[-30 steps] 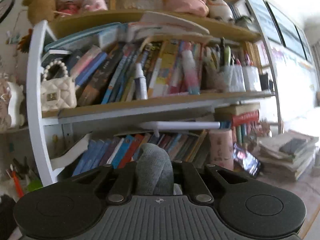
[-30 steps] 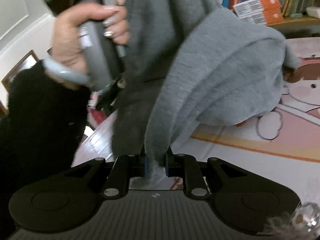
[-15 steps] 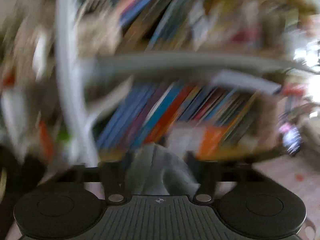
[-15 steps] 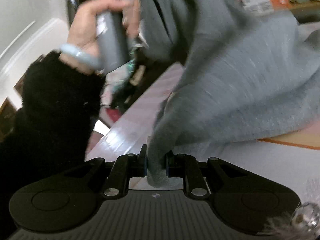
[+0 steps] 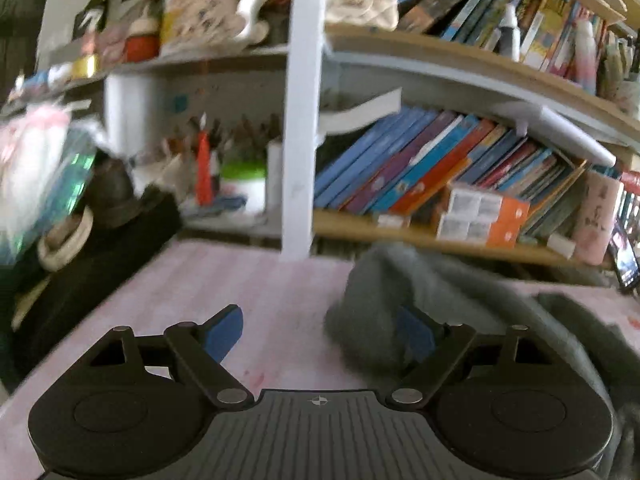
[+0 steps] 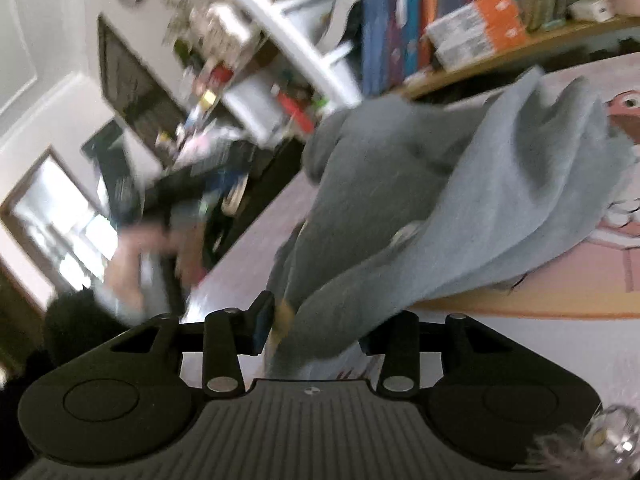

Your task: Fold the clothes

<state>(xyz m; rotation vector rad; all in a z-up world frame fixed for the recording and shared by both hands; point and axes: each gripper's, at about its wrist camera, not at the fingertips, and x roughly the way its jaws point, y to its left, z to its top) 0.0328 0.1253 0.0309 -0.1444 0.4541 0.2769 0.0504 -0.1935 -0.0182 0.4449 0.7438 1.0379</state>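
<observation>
Right now the grey garment (image 6: pixel 460 200) is lying heaped on the pink tabletop (image 5: pixel 240 292) in front of the bookshelf (image 5: pixel 440 184), bunched rather than flat, its bulk running away from the right gripper (image 6: pixel 316 332) toward the shelf. That gripper's jaws are opening, with a tail of cloth draping between them, no longer pinched. The left gripper (image 5: pixel 320 332) is opening wide too; a fold is brushing only its right-hand pad (image 5: pixel 416 332), so it is grasping nothing. Judging by this, the garment is lying to the right of the left tool, nearer the right hand.
</observation>
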